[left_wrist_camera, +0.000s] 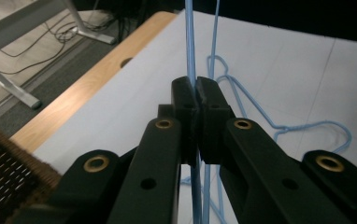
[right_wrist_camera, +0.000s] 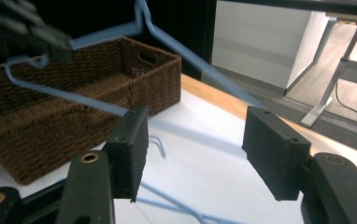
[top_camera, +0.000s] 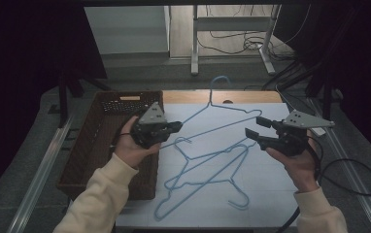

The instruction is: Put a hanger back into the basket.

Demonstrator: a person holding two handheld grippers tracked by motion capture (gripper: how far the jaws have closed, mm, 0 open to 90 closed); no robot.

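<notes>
A blue wire hanger (top_camera: 199,113) is held above the white sheet, its hook (top_camera: 219,78) pointing away from me. My left gripper (top_camera: 177,127) is shut on the hanger's left corner; in the left gripper view the wire (left_wrist_camera: 189,42) runs straight up from the closed jaws (left_wrist_camera: 196,91). My right gripper (top_camera: 255,127) stands open at the hanger's right corner, and the wire (right_wrist_camera: 186,51) passes behind its spread jaws (right_wrist_camera: 193,154) without being pinched. Two more blue hangers (top_camera: 200,183) lie overlapping flat on the sheet between my hands.
A brown woven basket (top_camera: 103,141) stands at the table's left, just under my left hand. The white sheet (top_camera: 271,194) covers the wooden tabletop (top_camera: 251,96). Desk legs and cables (top_camera: 232,43) lie on the floor beyond the far edge.
</notes>
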